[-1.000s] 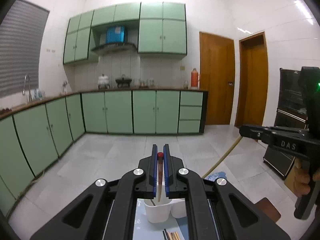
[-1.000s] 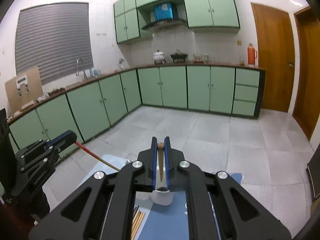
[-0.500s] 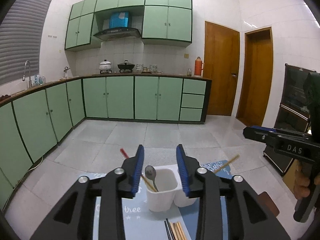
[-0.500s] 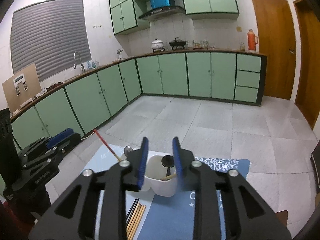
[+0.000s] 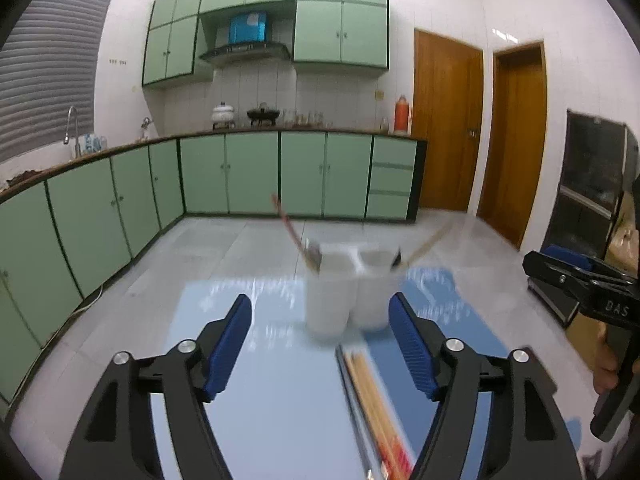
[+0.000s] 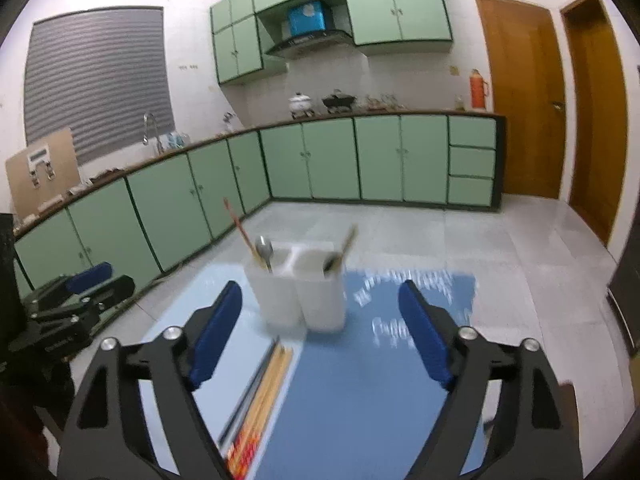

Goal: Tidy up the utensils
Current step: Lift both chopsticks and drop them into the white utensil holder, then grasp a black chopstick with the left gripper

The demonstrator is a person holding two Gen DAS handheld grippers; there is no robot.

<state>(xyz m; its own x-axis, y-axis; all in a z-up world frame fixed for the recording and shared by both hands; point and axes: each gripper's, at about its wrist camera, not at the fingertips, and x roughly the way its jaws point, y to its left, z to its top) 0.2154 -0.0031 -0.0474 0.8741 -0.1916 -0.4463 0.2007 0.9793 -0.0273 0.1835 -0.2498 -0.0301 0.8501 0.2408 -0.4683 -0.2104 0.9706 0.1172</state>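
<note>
1. Left claw (image 5: pixel 320 344): we log it released, blue pads spread wide, nothing between them; it hovers over the pale blue mat (image 5: pixel 280 400) on the desk.
2. Right claw (image 6: pixel 320 334): likewise released and carrying nothing, above the darker blue mat (image 6: pixel 360 400).
3. White two-compartment holder (image 6: pixel 300 296): upright on the mats, at 12 o'clock from both claws.
4. Left compartment: we count a metal spoon (image 6: pixel 264 250) and a red-tipped chopstick (image 6: pixel 238 222) leaning toward 11 o'clock.
5. Right compartment: a dark-headed utensil (image 6: pixel 330 264) and a wooden stick (image 6: pixel 348 240) leaning toward 1 o'clock.
6. Loose chopsticks (image 6: pixel 260 400): a bundle lying flat on the mats, at 6 o'clock from the holder, blurred in both views.
7. Background: green cabinets (image 6: pixel 320 160), wooden doors (image 6: pixel 520 92).
</note>
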